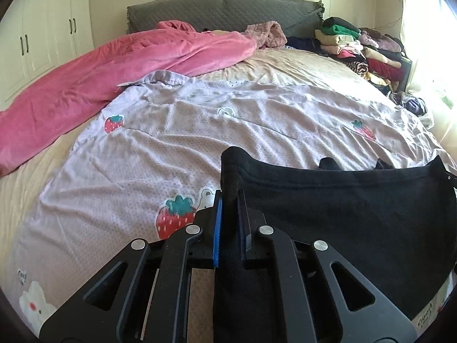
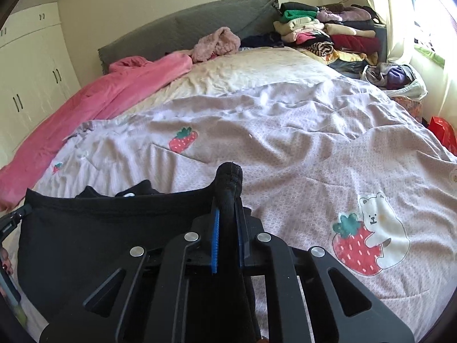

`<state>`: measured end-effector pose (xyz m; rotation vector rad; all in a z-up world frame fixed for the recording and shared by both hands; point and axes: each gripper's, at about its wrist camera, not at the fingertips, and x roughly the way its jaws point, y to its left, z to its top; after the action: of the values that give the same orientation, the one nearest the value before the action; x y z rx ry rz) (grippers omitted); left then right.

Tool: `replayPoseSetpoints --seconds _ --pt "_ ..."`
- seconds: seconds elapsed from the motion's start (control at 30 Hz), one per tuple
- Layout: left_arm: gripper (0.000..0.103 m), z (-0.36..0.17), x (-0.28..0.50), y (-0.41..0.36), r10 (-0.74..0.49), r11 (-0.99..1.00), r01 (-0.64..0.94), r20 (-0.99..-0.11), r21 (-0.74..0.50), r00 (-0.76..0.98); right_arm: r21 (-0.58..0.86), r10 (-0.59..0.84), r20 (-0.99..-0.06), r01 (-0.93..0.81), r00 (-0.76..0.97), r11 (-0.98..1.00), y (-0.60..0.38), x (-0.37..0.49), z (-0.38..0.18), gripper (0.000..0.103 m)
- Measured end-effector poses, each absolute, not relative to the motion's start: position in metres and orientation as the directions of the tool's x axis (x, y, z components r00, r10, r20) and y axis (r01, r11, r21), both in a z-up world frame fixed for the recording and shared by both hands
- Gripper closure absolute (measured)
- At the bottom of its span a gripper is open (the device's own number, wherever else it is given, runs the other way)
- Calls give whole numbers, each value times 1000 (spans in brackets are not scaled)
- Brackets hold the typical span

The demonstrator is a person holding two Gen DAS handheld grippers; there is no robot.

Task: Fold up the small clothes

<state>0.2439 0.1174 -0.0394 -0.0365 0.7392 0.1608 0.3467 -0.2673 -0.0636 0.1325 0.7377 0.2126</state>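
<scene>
A black garment (image 1: 342, 217) hangs stretched between both grippers above a pale lilac blanket with strawberry and bear prints (image 1: 200, 131). My left gripper (image 1: 230, 197) is shut on the garment's left top corner, black cloth bunched up between its blue pads. In the right wrist view the same garment (image 2: 100, 228) spreads to the left, and my right gripper (image 2: 227, 204) is shut on its right top corner, a knob of cloth sticking up above the fingers. The other gripper's tip shows at the left edge of that view, with part of a hand below it.
A pink blanket (image 1: 100, 77) lies along the bed's left side. A pile of folded clothes (image 1: 360, 48) stands at the far right by the grey headboard (image 1: 217, 11). White wardrobes (image 1: 37, 37) line the left wall. A bag of clothes (image 2: 397, 77) and a red box (image 2: 442, 131) sit beside the bed at right.
</scene>
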Motion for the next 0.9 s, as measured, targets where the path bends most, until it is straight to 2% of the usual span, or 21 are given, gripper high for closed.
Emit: replayPoseSetpoints --seconds 0.13,0.3,0.43,0.53,0.63,0.77,0.9 --pt "99 -56 251 115 141 987 -158 -710 42 690 146 181 -707 -109 684 983 -263 355 -80 95" --pt "94 -65 250 114 156 986 -153 -721 69 676 145 163 -711 -83 684 986 -265 354 -83 90" --pt "91 -66 250 114 158 986 -152 -727 74 668 137 142 -713 -63 687 989 -267 353 -82 77" --pt "86 -67 250 115 162 985 -154 -732 79 662 143 133 -703 -44 699 989 -271 351 -79 57" --pt "80 -68 248 116 164 984 -159 -736 77 657 165 147 -687 -43 711 985 -274 347 -73 51" --pt "71 -65 246 117 155 985 -162 -741 63 654 177 159 -657 -55 737 983 -274 340 -64 34" --pt "61 -60 241 117 154 985 -161 -737 62 658 205 207 -622 -98 755 974 -267 329 -51 31"
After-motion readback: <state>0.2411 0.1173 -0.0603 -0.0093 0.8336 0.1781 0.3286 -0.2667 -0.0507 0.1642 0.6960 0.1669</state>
